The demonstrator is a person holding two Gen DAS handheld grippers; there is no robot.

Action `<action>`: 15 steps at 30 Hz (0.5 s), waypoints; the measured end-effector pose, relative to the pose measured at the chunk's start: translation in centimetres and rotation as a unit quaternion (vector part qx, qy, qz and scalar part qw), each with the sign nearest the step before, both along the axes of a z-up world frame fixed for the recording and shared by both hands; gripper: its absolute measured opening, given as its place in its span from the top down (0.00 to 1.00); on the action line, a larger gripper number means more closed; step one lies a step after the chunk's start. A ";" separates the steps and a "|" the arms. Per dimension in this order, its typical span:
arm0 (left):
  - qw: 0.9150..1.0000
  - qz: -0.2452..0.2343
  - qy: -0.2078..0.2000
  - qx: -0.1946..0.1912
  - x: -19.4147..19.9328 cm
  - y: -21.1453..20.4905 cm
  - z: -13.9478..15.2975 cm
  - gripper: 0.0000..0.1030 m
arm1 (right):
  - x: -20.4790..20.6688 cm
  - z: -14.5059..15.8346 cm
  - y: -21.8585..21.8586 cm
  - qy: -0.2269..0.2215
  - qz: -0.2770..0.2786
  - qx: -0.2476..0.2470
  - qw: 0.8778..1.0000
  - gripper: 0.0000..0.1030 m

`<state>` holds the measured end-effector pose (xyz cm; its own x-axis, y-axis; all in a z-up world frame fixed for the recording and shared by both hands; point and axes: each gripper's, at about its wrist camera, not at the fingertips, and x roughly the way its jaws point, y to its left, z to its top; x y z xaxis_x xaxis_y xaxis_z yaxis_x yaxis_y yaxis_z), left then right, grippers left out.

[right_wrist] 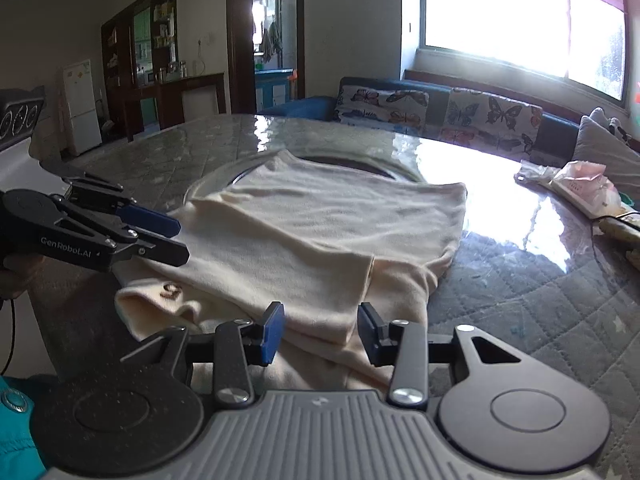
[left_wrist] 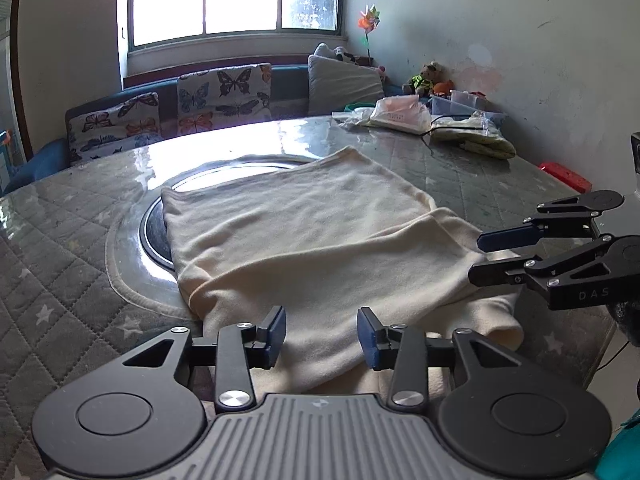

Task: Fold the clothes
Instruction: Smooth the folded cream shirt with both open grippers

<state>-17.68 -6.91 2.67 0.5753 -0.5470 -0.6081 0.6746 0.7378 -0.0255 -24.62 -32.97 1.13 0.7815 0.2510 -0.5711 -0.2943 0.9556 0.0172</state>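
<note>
The cream garment [left_wrist: 304, 236] lies partly folded on the bench [left_wrist: 80, 216], its far end over the round dark inset [left_wrist: 154, 236] and its near end bunched in layers at the bench edge closest to both grippers. A small dark mark shows on the near flap in the right wrist view.

Left gripper [left_wrist: 322, 338] — fingers part open, blue pads either side of the near cloth edge w/ a clear gap, nothing pinched. Right gripper [right_wrist: 320, 336] — same: fingers part open over the stacked near edge, holding nothing. In the left wrist view the right gripper comes in from the right side, tips just over the folded flap; whether they touch the cloth, can't tell.

Judgement: the step in hand looks like taking a fresh hold on the near edge for the next fold. To do it well:
- Drop each pair of fingers so one pad goes under all layers, not just the top one — otherwise the stack will split when lifted.
- Grip near the two near corners, well apart, so the edge stays taut and straight.
- Close both approx. together, lift low, carry the edge toward the far hem and line up the sides before letting go.
- Soft knit, glossy bench cover — likely to slide, so avoid dragging.

Clutter at the far right corner is well apart and shouldn't interfere.
</note>
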 end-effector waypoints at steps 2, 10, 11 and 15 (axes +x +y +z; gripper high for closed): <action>1.000 -0.002 0.000 -0.003 -0.1 0.1 0.1 0.57 | -0.1 0.3 -0.1 -0.006 0.001 0.012 1.000 0.61; 1.000 -0.009 0.005 0.007 -0.7 0.3 -0.2 0.56 | -0.2 -0.7 0.5 0.016 0.008 0.014 1.000 0.60; 1.000 -0.016 0.003 0.008 -0.9 0.4 0.0 0.55 | -0.3 -0.4 0.4 0.013 0.009 0.013 1.000 0.60; 0.999 -0.051 -0.005 0.018 -1.9 0.7 0.2 0.54 | -0.7 0.1 0.2 0.008 0.020 -0.009 1.000 0.55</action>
